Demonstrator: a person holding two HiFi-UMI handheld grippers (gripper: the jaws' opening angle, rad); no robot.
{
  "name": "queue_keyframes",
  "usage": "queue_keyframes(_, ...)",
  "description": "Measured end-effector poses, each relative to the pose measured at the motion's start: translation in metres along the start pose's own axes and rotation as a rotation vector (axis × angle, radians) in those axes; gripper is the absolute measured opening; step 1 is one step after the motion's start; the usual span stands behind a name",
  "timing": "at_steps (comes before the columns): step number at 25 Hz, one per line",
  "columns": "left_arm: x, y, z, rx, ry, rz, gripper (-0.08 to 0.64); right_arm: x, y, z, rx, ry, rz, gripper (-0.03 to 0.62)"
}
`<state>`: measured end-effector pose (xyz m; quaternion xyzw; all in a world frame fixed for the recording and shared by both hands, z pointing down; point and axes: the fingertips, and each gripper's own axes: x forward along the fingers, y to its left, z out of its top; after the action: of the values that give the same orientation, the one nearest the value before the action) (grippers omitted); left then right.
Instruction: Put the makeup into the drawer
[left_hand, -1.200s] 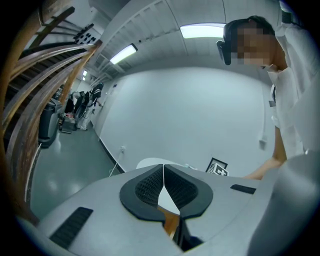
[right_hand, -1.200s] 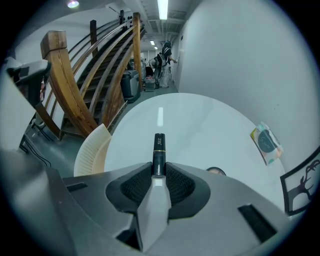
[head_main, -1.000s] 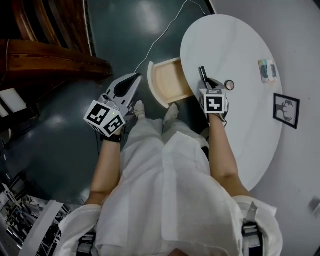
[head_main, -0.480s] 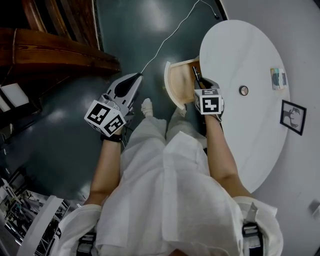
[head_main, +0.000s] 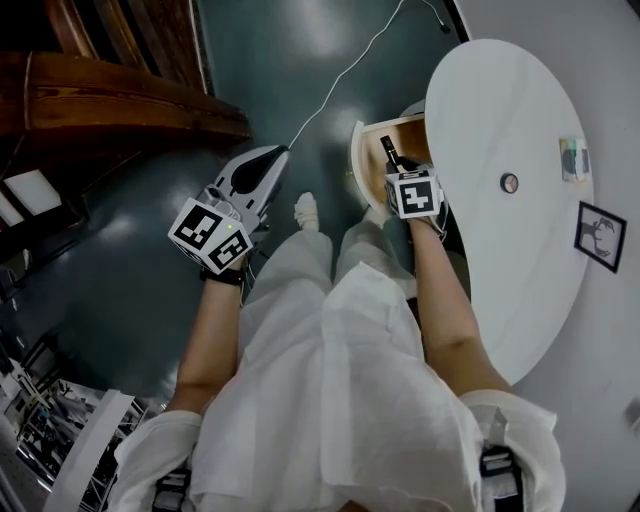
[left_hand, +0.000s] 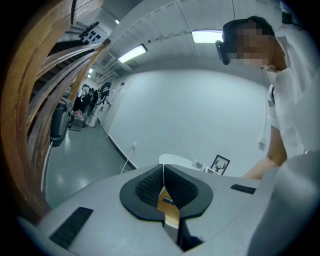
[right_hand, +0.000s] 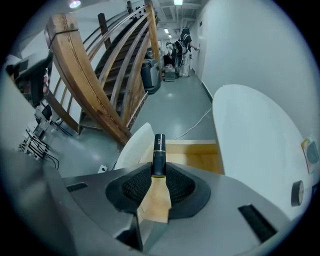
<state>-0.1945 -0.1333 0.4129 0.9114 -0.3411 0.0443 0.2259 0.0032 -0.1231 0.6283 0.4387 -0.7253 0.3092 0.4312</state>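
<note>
While the right gripper (head_main: 396, 168) clamps the slim black cylindrical makeup tube (right_hand: 158, 156) by its lower end, the tube juts past the pads above the open pale wooden drawer with a curved white front (head_main: 412, 130). The step in hand is judged to be lowering and release.

- Method: bring the tube low inside the drawer walls, clear of the white oval table (head_main: 510, 110), lay it flat, then part the jaws.
- Left gripper (head_main: 262, 168): pads together, nothing between them, off to the side over the dark floor.
- Change from a second ago: the tube was above the table's rim and is now over the drawer; the left gripper sits much as before.
</note>
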Motion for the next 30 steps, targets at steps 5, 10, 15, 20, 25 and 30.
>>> queue_keyframes(5, 0.000, 0.007, -0.010, 0.006, 0.025, -0.013, 0.015, 0.039, 0.005, -0.027, 0.001, 0.103, 0.022, 0.086)
queue_keyframes(10, 0.002, 0.010, -0.023, 0.001, 0.045, -0.015, 0.015, 0.079, 0.003, -0.055, -0.015, 0.195, 0.035, 0.086)
queue_keyframes(15, 0.005, 0.011, -0.033, -0.007, 0.056, -0.011, 0.015, 0.112, -0.010, -0.065, -0.071, 0.251, 0.027, 0.086)
queue_keyframes(20, 0.008, 0.012, -0.047, -0.020, 0.072, 0.004, 0.015, 0.138, -0.020, -0.073, -0.122, 0.308, 0.023, 0.086)
queue_keyframes(25, 0.015, 0.013, -0.055, -0.031, 0.077, 0.013, 0.015, 0.156, -0.020, -0.070, -0.156, 0.292, 0.037, 0.086)
queue_keyframes(30, 0.019, 0.018, -0.058, -0.044, 0.076, 0.027, 0.015, 0.166, -0.012, -0.053, -0.192, 0.222, 0.072, 0.086)
